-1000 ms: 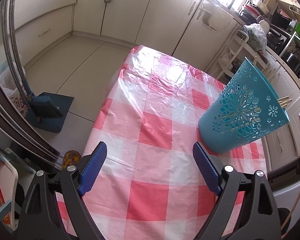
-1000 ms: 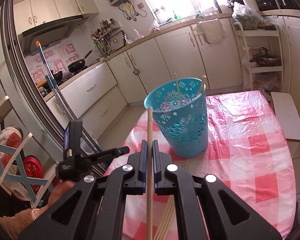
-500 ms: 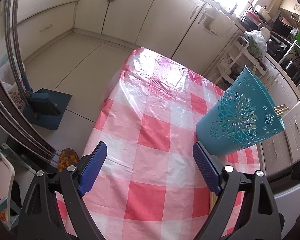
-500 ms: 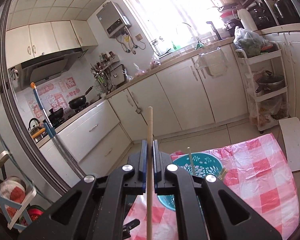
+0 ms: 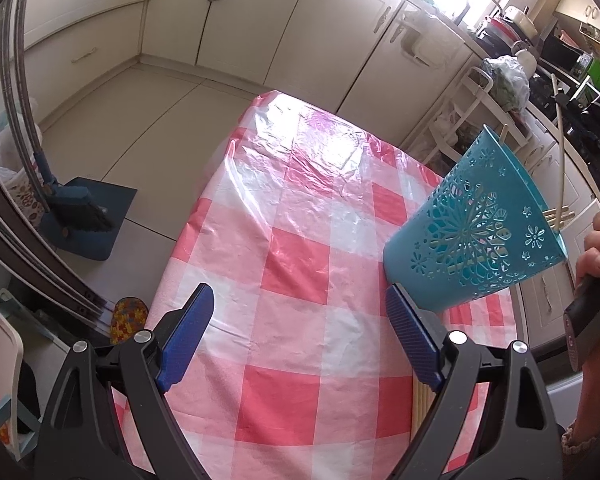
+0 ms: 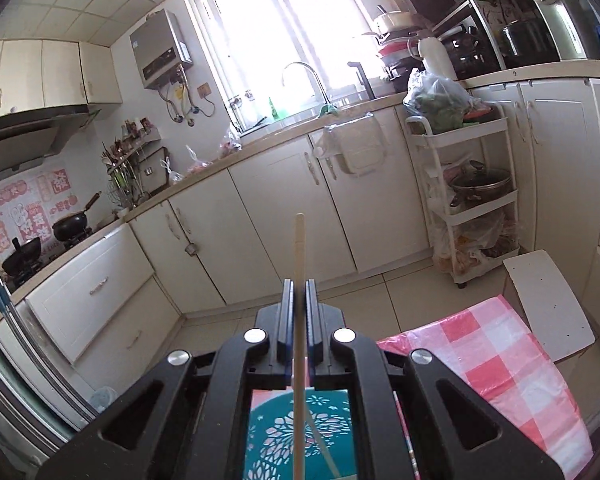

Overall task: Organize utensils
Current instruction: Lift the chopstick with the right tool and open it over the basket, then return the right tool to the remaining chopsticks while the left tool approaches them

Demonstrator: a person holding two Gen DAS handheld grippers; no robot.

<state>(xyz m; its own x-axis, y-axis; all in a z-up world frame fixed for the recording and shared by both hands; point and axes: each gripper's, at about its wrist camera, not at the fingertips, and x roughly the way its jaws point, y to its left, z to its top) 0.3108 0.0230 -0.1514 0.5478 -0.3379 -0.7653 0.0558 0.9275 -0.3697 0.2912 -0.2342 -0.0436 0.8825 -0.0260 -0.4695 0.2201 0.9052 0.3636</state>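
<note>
Right gripper (image 6: pixel 299 294): you clamp a thin wooden chopstick (image 6: pixel 299 320) above the perforated teal plastic basket (image 6: pixel 300 436).
Left gripper (image 5: pixel 300 328): your jaws gape wide, empty.

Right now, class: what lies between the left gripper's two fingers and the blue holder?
In the left wrist view, only bare checked tablecloth lies between the open left gripper and the blue holder; its right finger nearly reaches the base.

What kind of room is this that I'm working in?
Most likely a home kitchen: a sink faucet under the window, a wok on the stove, cream cabinets, and a table with a checkered tablecloth.
</note>
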